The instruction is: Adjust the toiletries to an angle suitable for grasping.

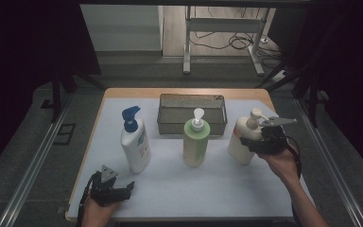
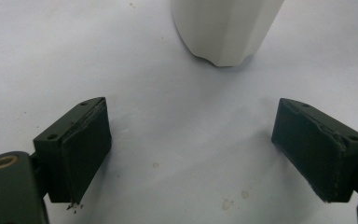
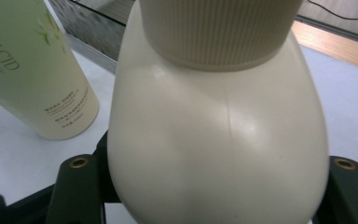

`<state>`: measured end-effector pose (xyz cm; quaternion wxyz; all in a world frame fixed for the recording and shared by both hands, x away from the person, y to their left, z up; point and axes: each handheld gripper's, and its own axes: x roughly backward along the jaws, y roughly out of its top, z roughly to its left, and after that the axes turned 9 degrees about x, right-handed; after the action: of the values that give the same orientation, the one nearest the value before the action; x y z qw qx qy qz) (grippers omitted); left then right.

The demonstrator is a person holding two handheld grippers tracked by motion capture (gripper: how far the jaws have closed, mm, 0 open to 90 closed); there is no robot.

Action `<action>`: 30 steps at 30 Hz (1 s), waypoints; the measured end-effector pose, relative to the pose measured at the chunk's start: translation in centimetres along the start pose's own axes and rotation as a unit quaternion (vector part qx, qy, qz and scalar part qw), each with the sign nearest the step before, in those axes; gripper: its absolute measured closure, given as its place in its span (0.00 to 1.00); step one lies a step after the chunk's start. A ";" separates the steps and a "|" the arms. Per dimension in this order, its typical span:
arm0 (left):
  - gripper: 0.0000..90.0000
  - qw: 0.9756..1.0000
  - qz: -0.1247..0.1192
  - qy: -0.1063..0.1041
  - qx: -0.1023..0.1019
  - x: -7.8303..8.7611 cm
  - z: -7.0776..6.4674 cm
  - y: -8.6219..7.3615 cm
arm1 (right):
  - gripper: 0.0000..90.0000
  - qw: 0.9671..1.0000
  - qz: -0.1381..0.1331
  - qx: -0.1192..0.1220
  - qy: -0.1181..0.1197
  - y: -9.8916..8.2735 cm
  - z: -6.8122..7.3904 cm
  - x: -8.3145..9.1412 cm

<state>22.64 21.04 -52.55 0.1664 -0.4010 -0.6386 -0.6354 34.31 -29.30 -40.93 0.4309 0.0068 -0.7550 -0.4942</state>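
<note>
My right tongs (image 1: 257, 142) straddle the cream pump bottle (image 1: 242, 142).
It stands at 3 o'clock on the worktop (image 1: 194, 184); pad contact I cannot tell. My left tongs (image 1: 116, 189) gape wide at 7 o'clock.

Open mat between blue-pump bottle (image 1: 135, 142), green bottle (image 1: 195, 139) and cream bottle (image 1: 244, 139), metal basket (image 1: 192, 113) blocking behind.

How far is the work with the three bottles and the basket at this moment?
Done: nothing looks packed; the metal basket seems empty. In hand: the right gripper has its jaws around the cream pump bottle, apparently gripping it. Left: that bottle, the green bottle and the blue-pump bottle all stand on the table. The left gripper waits open.
</note>
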 end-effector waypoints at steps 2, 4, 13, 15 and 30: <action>0.13 1.000 0.000 0.000 0.000 0.0 0.0 0.0 | 0.40 1.000 -0.004 0.000 -0.004 0.0 0.2 0.0; 0.13 1.000 0.000 0.000 0.000 0.0 0.0 0.0 | 0.41 1.000 -0.008 -0.005 -0.007 0.0 0.2 0.1; 0.13 1.000 0.000 0.000 0.000 0.0 0.0 0.0 | 0.41 1.000 0.004 -0.008 -0.002 1.0 0.2 1.3; 0.13 1.000 0.000 0.000 0.000 0.0 0.0 0.0 | 0.41 1.000 0.002 -0.010 -0.001 1.2 0.2 1.4; 0.13 1.000 -0.001 0.000 0.000 0.0 0.0 0.0 | 0.41 1.000 -0.007 -0.001 0.014 3.9 0.3 3.2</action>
<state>22.65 21.04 -52.56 0.1658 -0.3999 -0.6392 -0.6356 33.69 -28.47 -35.99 0.4382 0.0179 -0.7482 -0.4979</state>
